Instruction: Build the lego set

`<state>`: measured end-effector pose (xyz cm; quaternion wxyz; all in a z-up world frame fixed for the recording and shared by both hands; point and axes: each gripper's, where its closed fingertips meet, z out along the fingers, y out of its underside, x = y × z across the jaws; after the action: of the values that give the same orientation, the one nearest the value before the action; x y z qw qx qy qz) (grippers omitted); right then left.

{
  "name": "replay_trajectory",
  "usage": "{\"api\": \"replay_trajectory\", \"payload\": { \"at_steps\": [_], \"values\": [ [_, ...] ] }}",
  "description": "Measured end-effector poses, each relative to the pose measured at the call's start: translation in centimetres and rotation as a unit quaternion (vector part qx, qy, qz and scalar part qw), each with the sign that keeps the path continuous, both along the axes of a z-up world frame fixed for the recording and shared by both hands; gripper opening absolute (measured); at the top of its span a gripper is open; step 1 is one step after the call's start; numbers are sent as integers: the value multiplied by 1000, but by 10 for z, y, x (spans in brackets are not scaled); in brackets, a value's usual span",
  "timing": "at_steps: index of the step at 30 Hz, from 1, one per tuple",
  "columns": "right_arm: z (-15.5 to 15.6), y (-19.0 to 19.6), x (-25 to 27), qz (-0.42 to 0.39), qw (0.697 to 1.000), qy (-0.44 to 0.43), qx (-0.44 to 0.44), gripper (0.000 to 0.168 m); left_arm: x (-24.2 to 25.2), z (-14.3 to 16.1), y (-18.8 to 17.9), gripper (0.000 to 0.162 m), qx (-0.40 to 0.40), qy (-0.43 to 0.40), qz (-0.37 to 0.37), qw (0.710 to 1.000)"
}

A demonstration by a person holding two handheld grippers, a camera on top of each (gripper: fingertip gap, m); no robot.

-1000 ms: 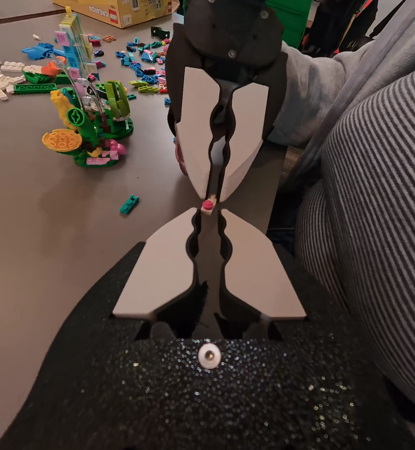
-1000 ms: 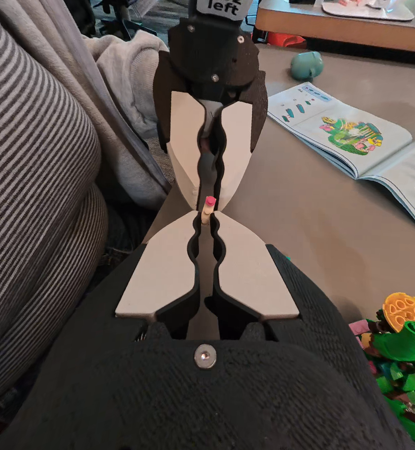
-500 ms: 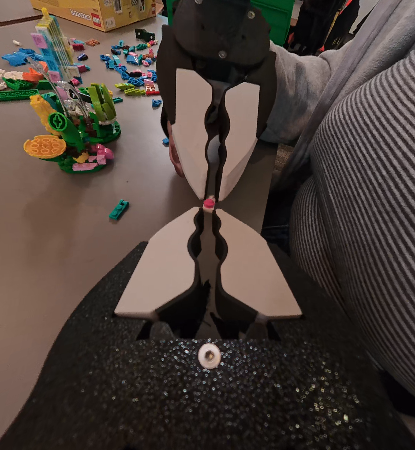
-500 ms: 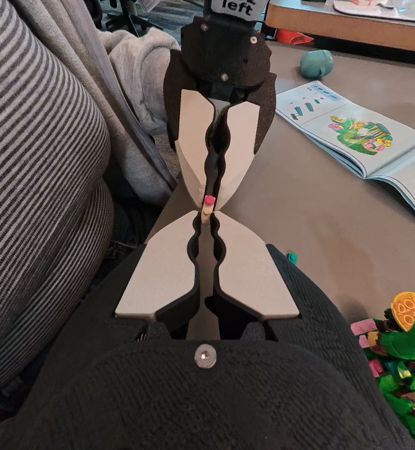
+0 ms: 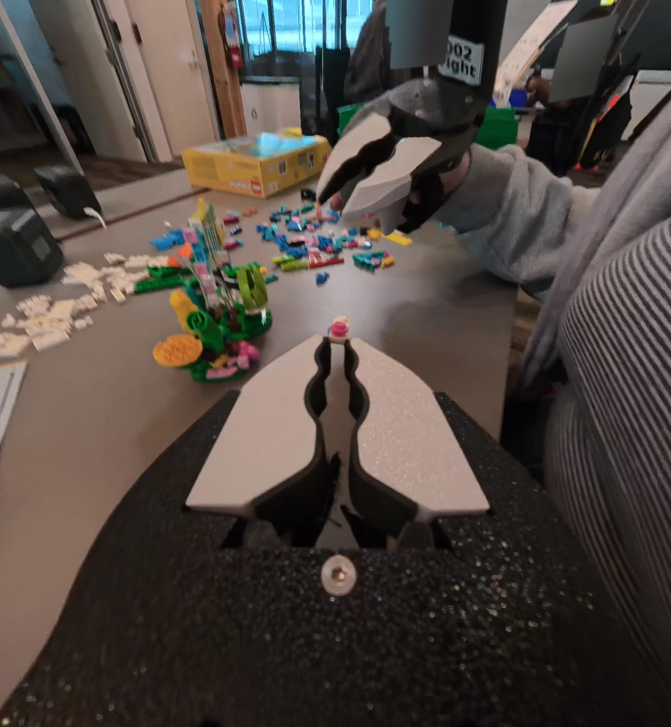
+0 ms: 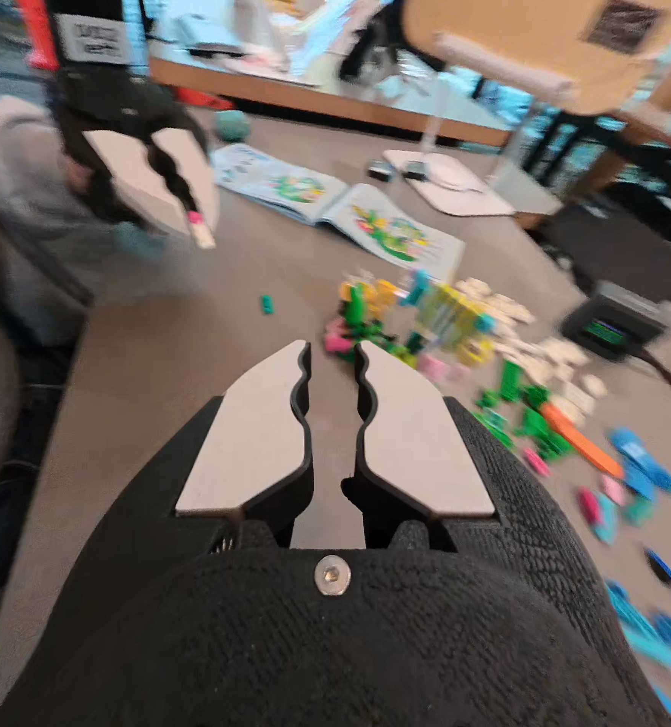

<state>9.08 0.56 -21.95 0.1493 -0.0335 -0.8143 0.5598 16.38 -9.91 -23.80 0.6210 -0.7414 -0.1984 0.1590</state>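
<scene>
My left gripper [image 5: 336,341] is shut on a small tan piece with a pink stud [image 5: 338,329], held above the table. It also shows in the blurred right wrist view [image 6: 196,220] at upper left, with the piece [image 6: 199,230] at its tips. My right gripper [image 6: 331,348] is open and empty. In the left wrist view it hangs at upper right [image 5: 335,205] above the loose bricks. The part-built green, yellow and pink model [image 5: 215,326] stands on the table left of my left gripper, and beyond my right gripper's tips [image 6: 404,322].
Loose coloured bricks [image 5: 314,244] lie behind the model, white pieces [image 5: 50,314] to its left. A yellow box [image 5: 255,165] sits at the back. An open instruction booklet [image 6: 337,208], a lone teal brick [image 6: 266,304] and black devices [image 5: 11,244] are on the table. A person's striped torso [image 5: 621,393] is at right. Tip to tip, the grippers are about 12 cm apart. The lone teal brick [image 6: 266,304] is closer to my left gripper, around 10 cm from its tips; the right tips are 15 cm off.
The two grippers were tip to tip on the small piece. Now the right gripper has opened, let go and swung away toward the bricks. The left gripper keeps the piece.
</scene>
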Motion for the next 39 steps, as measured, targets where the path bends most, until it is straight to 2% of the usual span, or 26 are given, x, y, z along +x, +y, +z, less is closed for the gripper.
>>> {"api": "replay_trajectory", "payload": {
  "at_steps": [2,4,6,9,13,17,21,25,29,31,36,39],
  "values": [
    [9,38,-32,-98,995,14,-5,20,-14,10,6,6,22,25,8,999],
    [22,81,-60,-203,979,34,-10,19,-28,18,14,6,46,37,9,998],
    [30,120,-76,-276,960,41,-5,18,-40,23,22,6,69,47,13,996],
    [29,165,-91,-329,943,21,32,18,-52,28,32,6,98,47,20,994],
    [20,201,-114,-349,933,-6,91,18,-52,27,35,6,106,70,24,992],
    [14,206,-147,-335,933,-45,120,19,-52,24,33,6,89,88,28,992],
    [-7,209,-186,-327,920,-83,197,19,-51,20,36,6,72,93,23,993],
    [-36,226,-221,-387,869,-199,236,18,-48,17,40,6,47,111,18,993],
    [-61,224,-229,-415,808,-369,196,17,-47,15,41,6,41,114,16,992],
    [-71,222,-232,-418,791,-400,198,18,-47,16,41,6,44,113,16,993],
    [-76,194,-254,-407,794,-428,146,17,-49,16,40,6,47,107,20,993],
    [-81,189,-268,-422,794,-406,165,16,-50,15,39,6,45,107,21,993]
  ]
}}
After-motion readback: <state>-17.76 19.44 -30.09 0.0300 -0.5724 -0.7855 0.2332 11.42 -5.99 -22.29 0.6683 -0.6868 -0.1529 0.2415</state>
